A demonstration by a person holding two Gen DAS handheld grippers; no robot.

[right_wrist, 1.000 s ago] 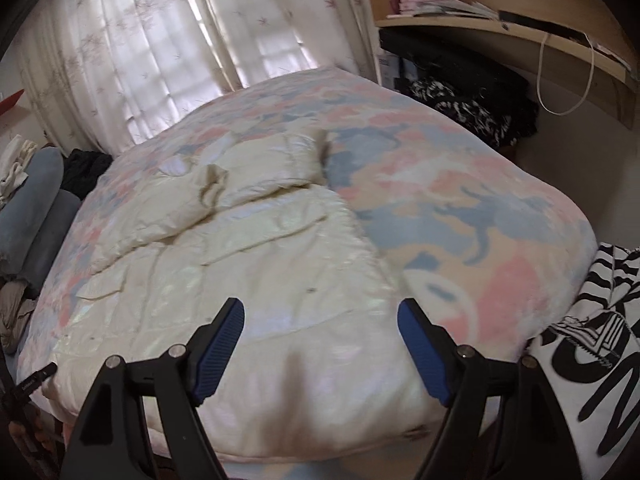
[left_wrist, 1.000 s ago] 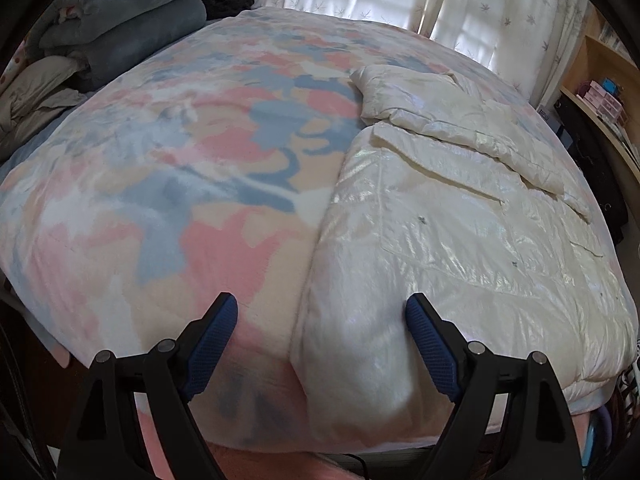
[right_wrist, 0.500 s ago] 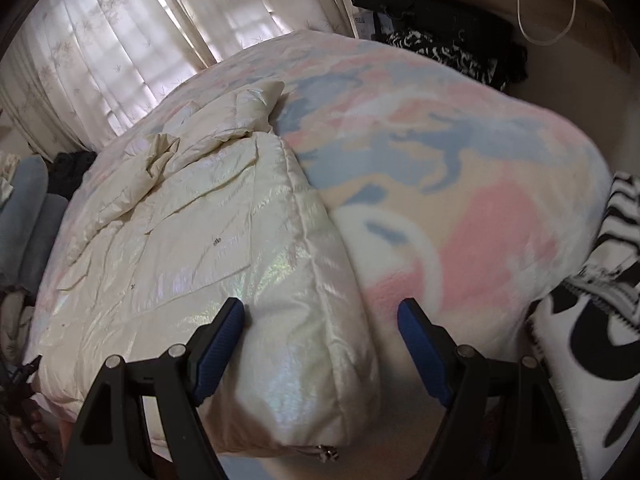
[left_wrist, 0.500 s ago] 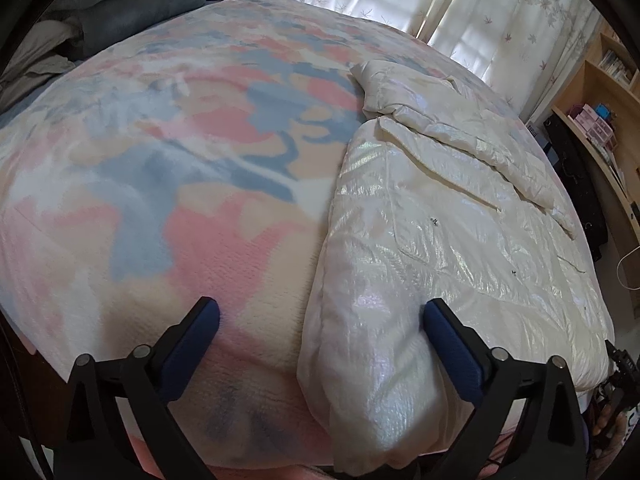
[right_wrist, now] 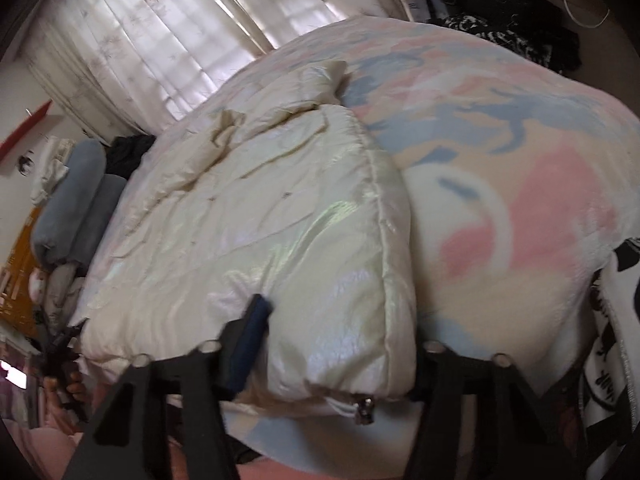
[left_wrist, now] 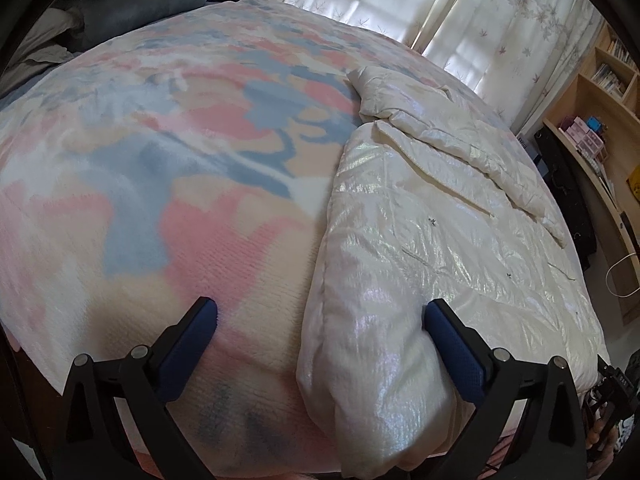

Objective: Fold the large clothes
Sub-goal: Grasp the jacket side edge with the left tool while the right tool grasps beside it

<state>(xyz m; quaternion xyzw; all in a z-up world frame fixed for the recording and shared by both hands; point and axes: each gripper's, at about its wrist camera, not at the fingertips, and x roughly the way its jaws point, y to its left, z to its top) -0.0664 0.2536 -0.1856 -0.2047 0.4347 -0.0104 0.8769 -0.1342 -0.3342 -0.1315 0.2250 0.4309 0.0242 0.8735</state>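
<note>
A large shiny cream puffer jacket (left_wrist: 432, 248) lies flat on a bed with a pink, blue and white blanket (left_wrist: 160, 184), sleeves folded across its far part. My left gripper (left_wrist: 320, 320) is open, its jaws astride the jacket's near left corner, the right finger (left_wrist: 452, 356) pressing into the fabric. In the right wrist view the jacket (right_wrist: 260, 232) fills the left half. My right gripper (right_wrist: 340, 340) is open around the near right corner with the zipper pull (right_wrist: 364, 406); its right finger is hidden behind the fabric.
Grey-blue rolled bedding (left_wrist: 132, 8) lies at the far left of the bed. White curtains (left_wrist: 460, 12) hang behind. Wooden shelves (left_wrist: 600, 120) and dark clothes stand to the right. A black-and-white garment (right_wrist: 616, 340) lies by the bed's right edge.
Both grippers have moved forward and down onto the jacket's near hem corners. The jaws now straddle the fabric. Both stay open.
</note>
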